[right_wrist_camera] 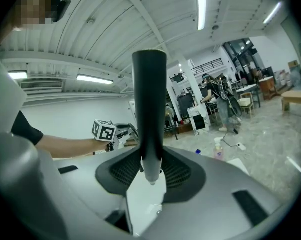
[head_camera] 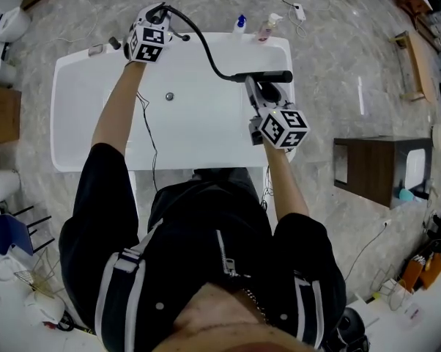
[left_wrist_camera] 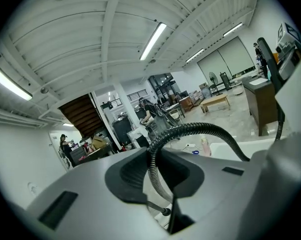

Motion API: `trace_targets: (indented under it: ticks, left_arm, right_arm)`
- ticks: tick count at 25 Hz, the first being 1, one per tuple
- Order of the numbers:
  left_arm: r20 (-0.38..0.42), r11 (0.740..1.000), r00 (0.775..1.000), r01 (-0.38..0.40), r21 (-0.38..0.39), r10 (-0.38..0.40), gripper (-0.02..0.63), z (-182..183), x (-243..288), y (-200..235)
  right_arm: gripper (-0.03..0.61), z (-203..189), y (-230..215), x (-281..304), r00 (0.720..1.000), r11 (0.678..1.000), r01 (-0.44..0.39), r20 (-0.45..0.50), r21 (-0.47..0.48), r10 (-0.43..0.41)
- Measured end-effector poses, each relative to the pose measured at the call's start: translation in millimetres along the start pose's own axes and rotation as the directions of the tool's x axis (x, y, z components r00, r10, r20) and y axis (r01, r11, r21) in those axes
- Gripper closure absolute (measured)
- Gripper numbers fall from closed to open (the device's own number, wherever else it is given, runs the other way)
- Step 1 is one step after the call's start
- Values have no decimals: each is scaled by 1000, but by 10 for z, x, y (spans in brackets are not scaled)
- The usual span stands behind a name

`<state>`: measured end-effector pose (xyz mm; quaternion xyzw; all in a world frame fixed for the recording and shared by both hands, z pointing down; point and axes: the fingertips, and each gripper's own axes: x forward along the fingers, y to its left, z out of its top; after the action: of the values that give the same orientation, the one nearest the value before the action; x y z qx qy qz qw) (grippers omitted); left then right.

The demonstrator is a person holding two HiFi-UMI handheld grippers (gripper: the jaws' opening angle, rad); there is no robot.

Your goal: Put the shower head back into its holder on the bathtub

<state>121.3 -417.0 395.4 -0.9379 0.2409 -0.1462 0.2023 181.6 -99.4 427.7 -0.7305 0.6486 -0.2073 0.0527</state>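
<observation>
The black shower head [head_camera: 263, 76] lies level over the right part of the white bathtub [head_camera: 81, 138]. My right gripper [head_camera: 258, 88] is shut on it; in the right gripper view the shower head [right_wrist_camera: 149, 109] stands upright between the pads of the right gripper [right_wrist_camera: 150, 170]. Its black hose [head_camera: 198, 41] curves left to my left gripper [head_camera: 159, 15], which is shut on it near the tub's far left corner. In the left gripper view the hose [left_wrist_camera: 190, 130] loops up out of the left gripper [left_wrist_camera: 158, 170]. Small chrome fittings [head_camera: 103, 48] sit on the rim beside that gripper.
A drain [head_camera: 169, 96] sits in the tub floor. Two bottles [head_camera: 239, 24] [head_camera: 267, 28] stand on the floor beyond the far rim. A dark wooden cabinet [head_camera: 374, 169] is to the right, a cardboard box [head_camera: 1, 114] to the left.
</observation>
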Motion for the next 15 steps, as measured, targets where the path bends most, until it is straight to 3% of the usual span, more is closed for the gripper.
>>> trace_targets:
  ticks: [15]
  left_arm:
    - [-107,994,993,44,-97,-55,537,-659,209,-342]
  right_arm:
    - [440,-36,-98,-94,999,1000,30,-13,-7,-30]
